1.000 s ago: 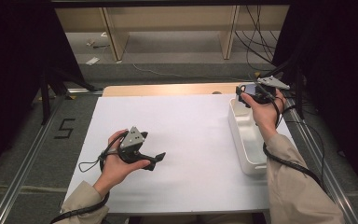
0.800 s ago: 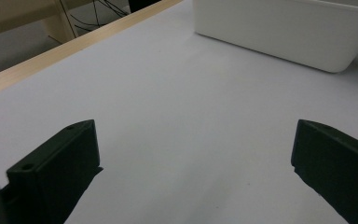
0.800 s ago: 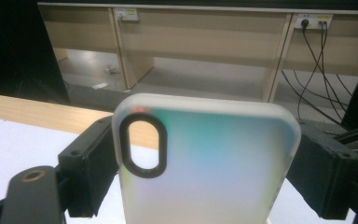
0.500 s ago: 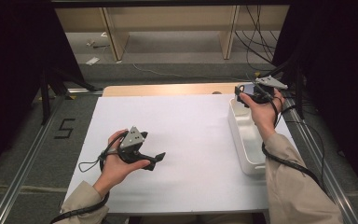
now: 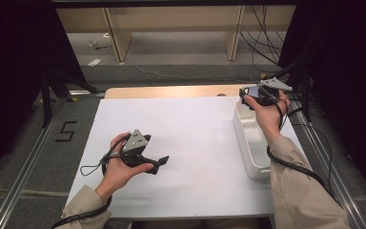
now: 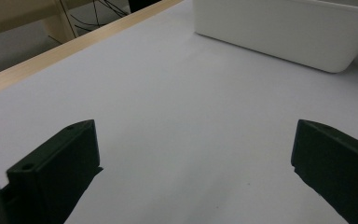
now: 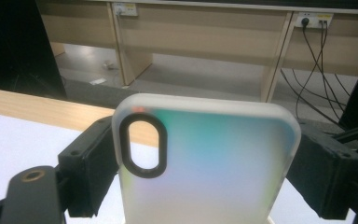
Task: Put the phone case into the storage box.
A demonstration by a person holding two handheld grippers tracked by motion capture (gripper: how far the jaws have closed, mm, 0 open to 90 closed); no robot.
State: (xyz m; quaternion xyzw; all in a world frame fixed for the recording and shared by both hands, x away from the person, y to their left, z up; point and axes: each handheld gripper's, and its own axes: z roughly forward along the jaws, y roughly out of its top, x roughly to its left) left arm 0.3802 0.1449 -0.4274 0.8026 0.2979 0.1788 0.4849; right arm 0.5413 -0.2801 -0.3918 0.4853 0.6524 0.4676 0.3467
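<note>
1. Nothing is shifting between the earlier high views and now: both hands are staying exactly where they were, left low on the tabletop, right up at the far right corner.
2. Right tongs (image 7: 200, 163) are clamping a phone case (image 7: 205, 163) by its two long edges, the black jaws pressing in from either side in the right gripper view.
3. That phone case is showing as frosted and translucent, with a dark oval camera cut-out near its upper left corner and a greenish-blue sheen across its back.
4. It is standing upright between the jaws, clear of the tabletop.
5. From the high view, the right tongs (image 5: 248, 93) are hanging over the far end of the white bin (image 5: 248, 143), which is sitting along the right edge of the tabletop (image 5: 195, 124).
6. Left tongs (image 5: 159, 163) are sitting in the person's left hand (image 5: 119, 167), near the front left of the white surface, well apart from the bin.
7. Left gripper view: the left tongs (image 6: 191, 163) are gaping wide, both jaws far apart, bare tabletop between them and nothing in their grasp.
8. Same view is catching the white bin (image 6: 284, 32) farther off, beyond the jaws, with the wooden edge of the tabletop running behind.
</note>
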